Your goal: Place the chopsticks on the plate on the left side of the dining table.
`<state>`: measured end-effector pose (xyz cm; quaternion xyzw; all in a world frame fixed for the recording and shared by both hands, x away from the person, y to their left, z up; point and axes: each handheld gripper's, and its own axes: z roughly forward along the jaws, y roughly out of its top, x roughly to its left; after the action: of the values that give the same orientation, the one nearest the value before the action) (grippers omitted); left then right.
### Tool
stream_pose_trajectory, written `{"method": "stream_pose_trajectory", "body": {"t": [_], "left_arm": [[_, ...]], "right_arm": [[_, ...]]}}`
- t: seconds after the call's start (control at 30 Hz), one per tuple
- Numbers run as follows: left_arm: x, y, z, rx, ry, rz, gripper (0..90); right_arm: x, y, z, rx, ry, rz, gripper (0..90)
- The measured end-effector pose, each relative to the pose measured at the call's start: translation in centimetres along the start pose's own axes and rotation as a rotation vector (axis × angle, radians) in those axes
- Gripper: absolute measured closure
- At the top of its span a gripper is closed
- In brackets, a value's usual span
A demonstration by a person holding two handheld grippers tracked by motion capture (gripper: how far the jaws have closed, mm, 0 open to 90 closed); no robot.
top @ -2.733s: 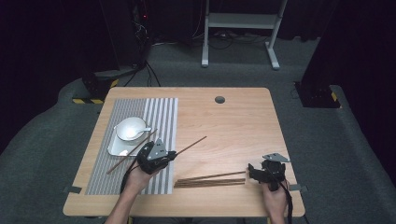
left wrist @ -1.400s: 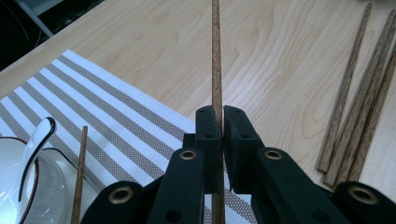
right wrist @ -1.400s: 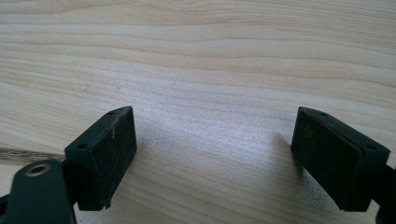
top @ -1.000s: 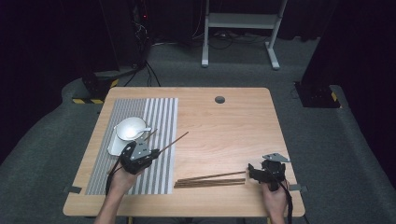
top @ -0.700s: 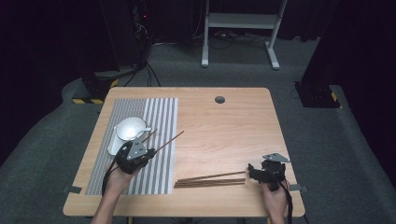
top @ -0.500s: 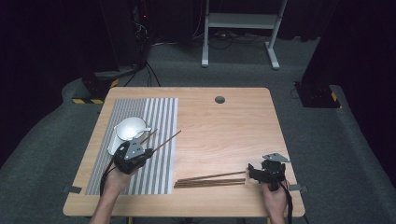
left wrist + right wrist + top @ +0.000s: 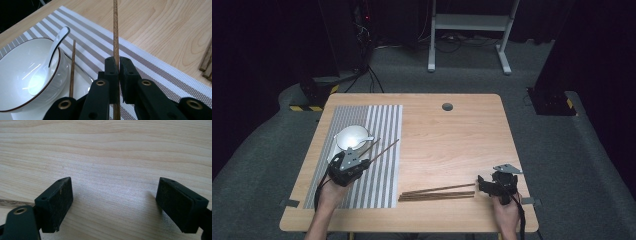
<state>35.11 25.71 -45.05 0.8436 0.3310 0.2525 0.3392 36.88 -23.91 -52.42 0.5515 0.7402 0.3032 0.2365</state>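
Note:
My left gripper (image 7: 354, 161) (image 7: 119, 65) is shut on a dark wooden chopstick (image 7: 384, 150) (image 7: 115, 30), which sticks out ahead of the jaws over the striped placemat (image 7: 377, 130) (image 7: 150, 67). Just left of it a white bowl (image 7: 350, 137) (image 7: 17, 72) with a white spoon (image 7: 56, 43) sits on a white plate (image 7: 80, 82). A second chopstick (image 7: 72, 67) lies along the plate beside the bowl. My right gripper (image 7: 484, 184) (image 7: 113, 203) stands open near the table's front right, low over bare wood, with nothing between its jaws.
Several more chopsticks (image 7: 437, 192) lie in a bundle on the wooden table (image 7: 452, 140) between the two grippers, their ends (image 7: 206, 62) at the right edge of the left gripper view. A round cable hole (image 7: 447, 106) is near the table's far edge.
My left gripper has carried the chopstick leftward, away from the bundle and across the placemat to beside the bowl. The right gripper has kept still.

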Motion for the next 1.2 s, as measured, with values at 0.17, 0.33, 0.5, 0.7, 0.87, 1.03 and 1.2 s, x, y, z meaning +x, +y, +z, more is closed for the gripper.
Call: {"method": "stream_pose_trajectory", "body": {"t": [0.17,0.33,0.5,0.7,0.87,1.03,1.2], "left_arm": [[0.2,-0.5,0.0,0.004,0.009,-0.009,84.9],[0.4,-0.6,-0.1,0.010,0.021,-0.011,84.9],[0.5,-0.7,-0.1,0.014,0.032,-0.009,84.9],[0.7,-0.8,0.1,0.027,0.049,-0.009,84.9],[0.8,-1.0,0.3,0.050,0.070,-0.003,84.8],[1.1,-1.3,0.4,0.061,0.083,-0.013,84.8],[1.4,-1.6,0.4,0.070,0.095,-0.021,84.9]], "right_arm": [[0.0,0.0,0.0,0.000,0.000,0.000,13.8],[0.0,0.0,0.0,0.000,0.000,0.000,13.8],[0.0,0.0,0.0,0.000,0.000,0.000,13.8],[0.0,0.0,0.0,0.000,0.000,0.000,13.8],[0.0,0.0,0.0,0.000,0.000,0.000,13.7],[0.0,0.0,0.0,0.000,0.000,0.002,13.8],[0.0,0.0,0.0,0.000,0.000,0.000,13.8]]}}
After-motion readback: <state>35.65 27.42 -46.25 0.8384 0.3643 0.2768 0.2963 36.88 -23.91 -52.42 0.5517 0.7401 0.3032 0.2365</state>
